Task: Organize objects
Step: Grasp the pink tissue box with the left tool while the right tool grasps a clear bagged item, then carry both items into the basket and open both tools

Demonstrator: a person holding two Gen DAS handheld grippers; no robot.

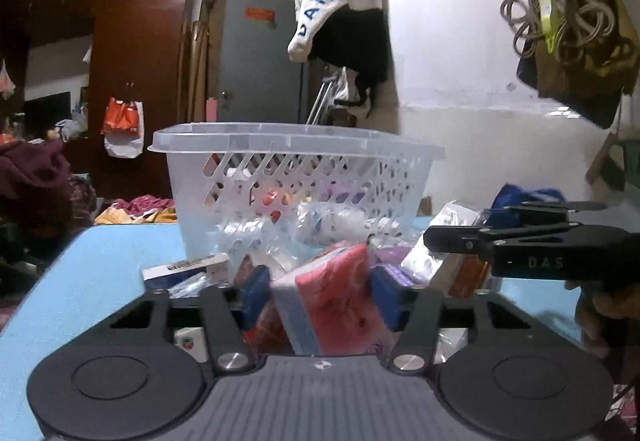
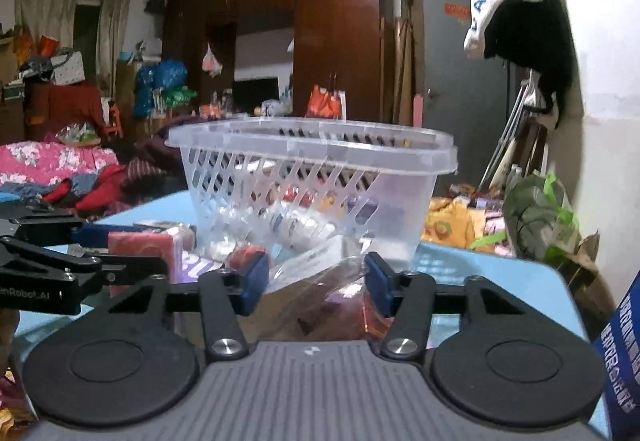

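Note:
A clear plastic basket (image 1: 296, 145) with several small items inside stands on the blue table (image 1: 100, 261); it also shows in the right wrist view (image 2: 312, 149). My left gripper (image 1: 320, 289) is shut on a pink tissue pack (image 1: 336, 293), held just above a pile of packets in front of the basket. My right gripper (image 2: 316, 281) is open around a clear plastic packet (image 2: 320, 273) lying on the table, its pads apart from it. The right gripper also shows in the left wrist view (image 1: 460, 237), and the left gripper with the pink pack in the right wrist view (image 2: 144, 249).
A white and blue box (image 1: 184, 269) and a mahjong tile (image 1: 190, 341) lie at front left. More packets (image 1: 452, 233) lie right of the basket. A green-banded bag (image 2: 536, 217) stands at the table's right edge. Hanging bags (image 1: 576, 21) are at upper right.

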